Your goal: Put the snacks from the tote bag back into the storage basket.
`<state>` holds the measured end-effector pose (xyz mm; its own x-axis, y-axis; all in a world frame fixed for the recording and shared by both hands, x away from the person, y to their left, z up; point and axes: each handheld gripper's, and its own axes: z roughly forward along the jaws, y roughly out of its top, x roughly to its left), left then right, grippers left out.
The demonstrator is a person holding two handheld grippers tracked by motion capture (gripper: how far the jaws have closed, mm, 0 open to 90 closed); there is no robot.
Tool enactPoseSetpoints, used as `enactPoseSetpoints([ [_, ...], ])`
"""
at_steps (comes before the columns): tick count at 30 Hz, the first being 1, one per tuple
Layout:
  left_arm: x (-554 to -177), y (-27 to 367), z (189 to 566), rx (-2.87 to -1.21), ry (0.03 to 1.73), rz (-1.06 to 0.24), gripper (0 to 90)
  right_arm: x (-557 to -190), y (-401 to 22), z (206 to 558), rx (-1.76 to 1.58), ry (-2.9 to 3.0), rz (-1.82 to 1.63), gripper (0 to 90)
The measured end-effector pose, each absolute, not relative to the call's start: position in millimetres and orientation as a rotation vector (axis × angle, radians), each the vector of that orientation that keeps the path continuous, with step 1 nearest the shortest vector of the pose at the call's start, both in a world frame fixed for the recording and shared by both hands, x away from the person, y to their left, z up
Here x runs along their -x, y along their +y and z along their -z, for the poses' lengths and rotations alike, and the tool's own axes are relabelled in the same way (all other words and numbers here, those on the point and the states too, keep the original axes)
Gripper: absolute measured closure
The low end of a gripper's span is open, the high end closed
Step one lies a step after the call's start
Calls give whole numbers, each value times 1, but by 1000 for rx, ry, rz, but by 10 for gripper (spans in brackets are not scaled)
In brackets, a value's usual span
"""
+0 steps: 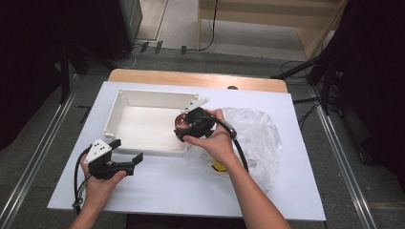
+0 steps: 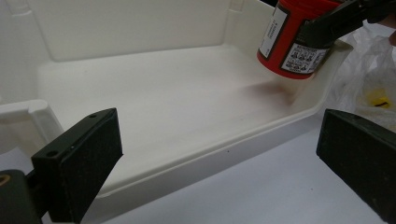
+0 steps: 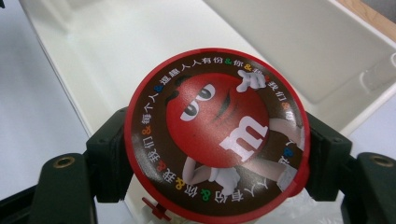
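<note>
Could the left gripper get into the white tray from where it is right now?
Probably yes: the left gripper is open just outside the white tray's low near wall, and the red tub is held at the far corner.

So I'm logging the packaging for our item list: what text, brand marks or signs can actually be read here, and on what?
"m": white letter on the red candy figure on the red tub's lid, held between the right gripper fingers.
A ring of Chinese characters with coloured "&" signs runs round the lid's brown rim; a stretch reads "人人有份&你&".
White side labels on the tub over the white tray: print and pictograms too small and blurred to read.
</note>
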<state>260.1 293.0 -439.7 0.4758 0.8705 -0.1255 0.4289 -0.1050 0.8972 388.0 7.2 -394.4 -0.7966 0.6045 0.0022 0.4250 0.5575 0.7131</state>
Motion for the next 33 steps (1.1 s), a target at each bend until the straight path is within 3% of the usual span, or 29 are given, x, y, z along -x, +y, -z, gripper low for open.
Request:
enactPoseSetpoints([
  [33, -261, 294, 440, -1721, 1122, -548, 3, -391, 14, 412, -781, 2604, -984, 259],
])
